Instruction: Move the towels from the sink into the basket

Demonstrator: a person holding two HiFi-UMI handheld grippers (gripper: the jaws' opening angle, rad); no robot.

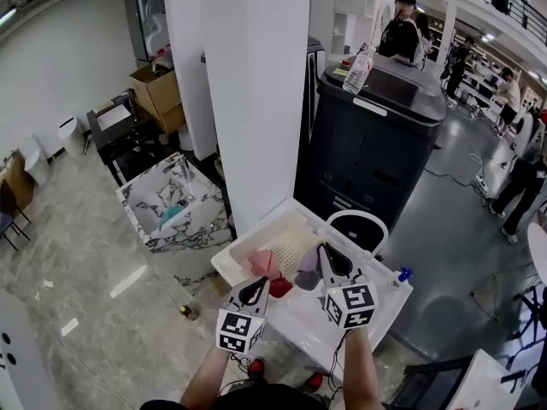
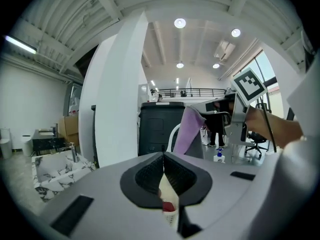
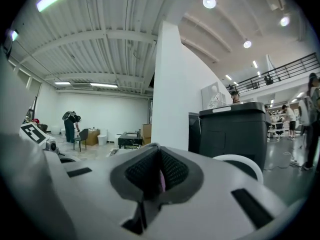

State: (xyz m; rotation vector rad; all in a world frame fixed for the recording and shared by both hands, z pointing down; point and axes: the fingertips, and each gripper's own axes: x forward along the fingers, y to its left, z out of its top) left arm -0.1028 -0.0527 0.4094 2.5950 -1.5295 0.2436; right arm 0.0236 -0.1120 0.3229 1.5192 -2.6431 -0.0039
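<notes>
A white sink point(image 1: 239, 259) with a perforated cream floor stands in front of me. My left gripper point(image 1: 255, 288) is shut, and a pink towel point(image 1: 264, 263) rises in a peak to its tips. A red towel point(image 1: 280, 287) lies beside it in the sink. The right gripper point(image 1: 326, 260) is shut on a purple towel point(image 1: 308, 272), which hangs clear of the sink in the left gripper view point(image 2: 187, 129); only a purple sliver point(image 3: 161, 180) shows between its own jaws. The white round-rimmed basket point(image 1: 357, 218) stands just behind the sink.
A white pillar point(image 1: 256, 84) rises behind the sink on the left, and a tall black bin point(image 1: 376, 143) stands behind the basket. A marble basin point(image 1: 171, 203) sits on the floor to the left. A blue-topped pump bottle point(image 1: 403, 274) stands on the sink's right corner. People stand far off.
</notes>
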